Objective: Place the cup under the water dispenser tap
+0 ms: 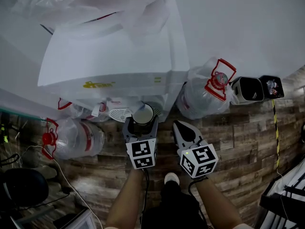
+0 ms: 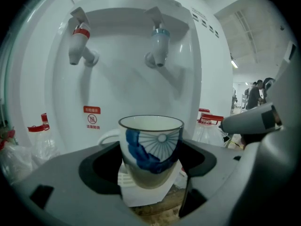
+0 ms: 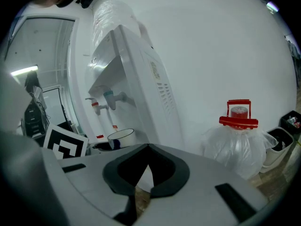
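Note:
A white cup (image 2: 151, 147) with a blue pattern and a dark rim is held upright between the jaws of my left gripper (image 2: 150, 166), which is shut on it. From the head view the cup (image 1: 142, 114) sits at the front of the white water dispenser (image 1: 114, 56), over its drip tray (image 1: 120, 114). In the left gripper view the blue tap (image 2: 158, 44) is above and slightly right of the cup, and the red tap (image 2: 78, 39) is further left. My right gripper (image 1: 183, 130) hangs beside it to the right, shut and empty; its own view shows the cup (image 3: 121, 137) at its left.
Plastic-wrapped water bottles with red handles lie on the wooden floor: one right of the dispenser (image 1: 205, 92), one at the left (image 1: 76, 137). Two small bins (image 1: 250, 89) stand at the wall on the right. Cables and a dark object (image 1: 24, 187) lie at the lower left.

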`<state>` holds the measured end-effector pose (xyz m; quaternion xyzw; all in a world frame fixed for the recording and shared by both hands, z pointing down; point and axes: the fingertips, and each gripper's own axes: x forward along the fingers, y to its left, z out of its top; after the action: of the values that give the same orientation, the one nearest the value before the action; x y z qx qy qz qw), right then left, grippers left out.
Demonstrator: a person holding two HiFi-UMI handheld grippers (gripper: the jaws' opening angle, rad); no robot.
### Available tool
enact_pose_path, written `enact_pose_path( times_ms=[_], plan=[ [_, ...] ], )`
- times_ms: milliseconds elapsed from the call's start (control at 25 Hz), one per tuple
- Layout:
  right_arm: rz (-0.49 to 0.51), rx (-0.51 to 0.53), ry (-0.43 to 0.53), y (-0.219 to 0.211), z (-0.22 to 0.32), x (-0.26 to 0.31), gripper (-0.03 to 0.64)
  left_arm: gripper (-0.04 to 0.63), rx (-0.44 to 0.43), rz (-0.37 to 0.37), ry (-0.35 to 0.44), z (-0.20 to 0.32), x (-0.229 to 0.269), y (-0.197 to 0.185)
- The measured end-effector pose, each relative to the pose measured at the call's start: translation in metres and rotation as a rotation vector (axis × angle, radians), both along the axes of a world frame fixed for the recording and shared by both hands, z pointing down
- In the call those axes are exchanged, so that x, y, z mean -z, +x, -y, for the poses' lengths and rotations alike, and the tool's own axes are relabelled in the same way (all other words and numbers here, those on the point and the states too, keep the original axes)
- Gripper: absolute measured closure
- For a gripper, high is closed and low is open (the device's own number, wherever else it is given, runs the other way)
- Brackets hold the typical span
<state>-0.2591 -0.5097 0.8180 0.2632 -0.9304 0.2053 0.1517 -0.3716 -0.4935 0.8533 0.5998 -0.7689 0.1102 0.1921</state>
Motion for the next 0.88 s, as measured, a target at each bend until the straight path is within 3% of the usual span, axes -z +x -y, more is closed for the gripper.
enact_pose_path(
  times_ms=[280,880],
  plan=[
    [-0.023,0.002,-0.012,0.011,-0.002,-0.014,0.595,0.192,0.035,0.025,0.060,0.006,-0.008,-0.009],
    [-0.026,-0.019,-0.041,0.023,-0.006,-0.019,0.595,0.192,0.070,0.091,0.073,0.008,-0.008,-0.008]
  ],
)
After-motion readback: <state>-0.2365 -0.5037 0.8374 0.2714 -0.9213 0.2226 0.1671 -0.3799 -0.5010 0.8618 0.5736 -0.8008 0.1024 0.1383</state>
